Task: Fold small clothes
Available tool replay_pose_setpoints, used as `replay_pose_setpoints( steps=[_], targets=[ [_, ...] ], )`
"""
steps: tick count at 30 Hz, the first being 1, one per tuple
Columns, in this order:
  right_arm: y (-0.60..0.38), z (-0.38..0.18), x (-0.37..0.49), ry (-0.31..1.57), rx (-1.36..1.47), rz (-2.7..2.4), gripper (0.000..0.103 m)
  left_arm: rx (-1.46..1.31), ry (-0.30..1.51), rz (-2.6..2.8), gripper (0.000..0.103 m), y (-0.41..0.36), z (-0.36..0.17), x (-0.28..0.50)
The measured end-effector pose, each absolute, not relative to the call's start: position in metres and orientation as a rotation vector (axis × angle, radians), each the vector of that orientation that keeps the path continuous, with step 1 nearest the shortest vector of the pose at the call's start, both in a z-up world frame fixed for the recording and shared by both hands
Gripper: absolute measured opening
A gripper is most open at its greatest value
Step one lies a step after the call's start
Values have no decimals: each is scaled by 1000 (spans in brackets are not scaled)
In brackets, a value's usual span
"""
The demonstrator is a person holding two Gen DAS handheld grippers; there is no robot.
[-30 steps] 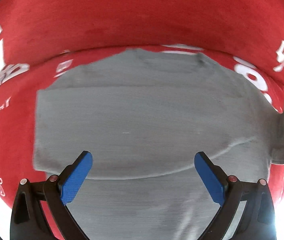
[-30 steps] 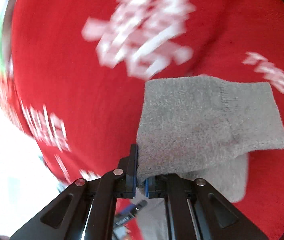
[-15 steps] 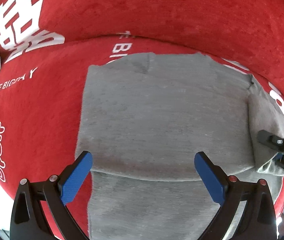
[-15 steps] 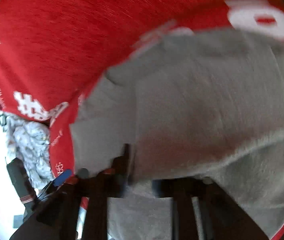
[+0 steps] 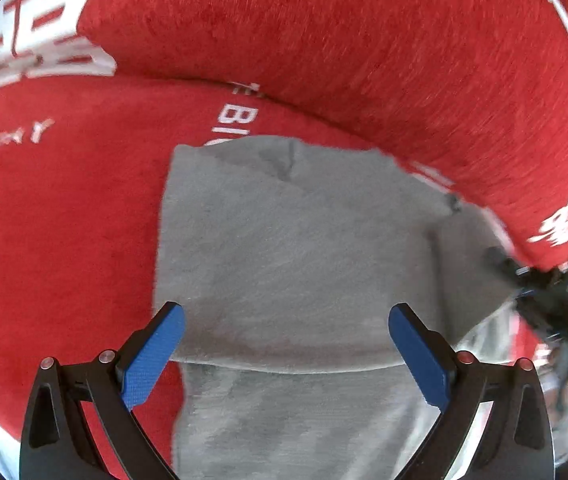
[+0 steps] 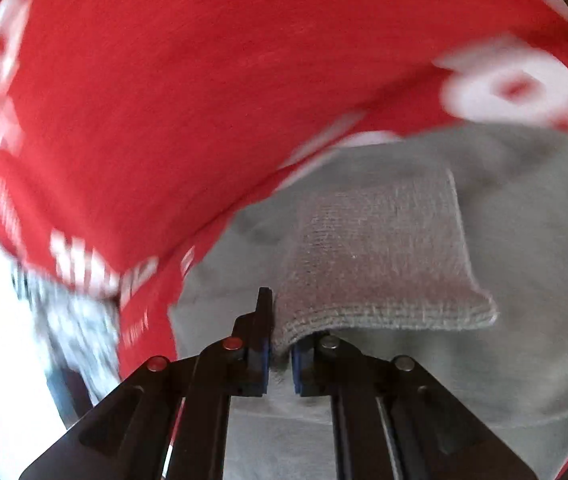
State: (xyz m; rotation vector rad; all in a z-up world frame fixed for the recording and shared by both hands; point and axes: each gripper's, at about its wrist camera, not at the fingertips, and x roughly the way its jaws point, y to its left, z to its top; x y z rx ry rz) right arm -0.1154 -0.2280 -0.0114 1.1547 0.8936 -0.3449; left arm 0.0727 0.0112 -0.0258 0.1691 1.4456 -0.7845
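**Inspector:** State your jaws.

**Operator:** My left gripper [image 5: 286, 342] is spread wide, holding nothing, over the near part of the sweater [image 5: 296, 248]. My right gripper [image 6: 280, 354] is pinched on a cuff [image 6: 380, 256] — the ribbed edge sits between the pads, the rest draped forward over the body.

**Inspector:** Where does the garment lie?

**Operator:** Flat on the red cover [image 5: 64, 220] with white lettering, its far edge close to the raised back cushion [image 5: 344, 48]. In the left view the right gripper shows as a dark blur at the garment's right edge.

**Inspector:** What is done?

**Operator:** As I judge it, the left side is already turned in: that edge runs straight, with no sleeve hanging out. A horizontal edge crosses just beyond my left fingertips, one layer lying on another. The right sleeve is partly carried over the body but not laid down.

**Inspector:** What is left?

**Operator:** Setting that cuff flat and letting go, then most likely a fold of near end to far end. I put it near halfway — no more.

**Inspector:** Anything unclear?

**Operator:** A pale patterned cloth [image 6: 64, 320] at the left of the right view is too blurred to identify.
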Motion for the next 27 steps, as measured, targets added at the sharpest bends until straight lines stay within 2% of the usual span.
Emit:
replay_pose_setpoints(
  steps=[3, 6, 7, 9, 10, 11, 14, 20, 27],
  targets=[
    [-191, -14, -79, 995, 1046, -229, 10, 72, 1494, -815, 102, 15, -28, 81],
    [-161, -31, -58, 1108, 974, -179, 15, 37, 1519, -829, 102, 13, -33, 84],
    [-154, -37, -58, 1144, 957, -169, 20, 31, 1530, -831, 102, 13, -36, 84],
    [-142, -42, -57, 1182, 939, -151, 35, 5, 1561, -834, 102, 11, -43, 84],
    [-137, -44, -60, 1195, 945, -132, 56, -7, 1575, -835, 102, 10, -46, 83],
    [-135, -42, -65, 1191, 949, -121, 61, -19, 1586, -836, 102, 10, -48, 83],
    [-133, -36, -80, 1189, 958, -123, 61, -31, 1609, -837, 102, 7, -53, 81],
    [-174, -32, -171, 1132, 1158, -282, 61, 22, 1629, -844, 102, -10, -59, 75],
    [-227, -45, -300, 934, 1490, -600, 61, 92, 1630, -853, 102, -37, -62, 68]
  ],
)
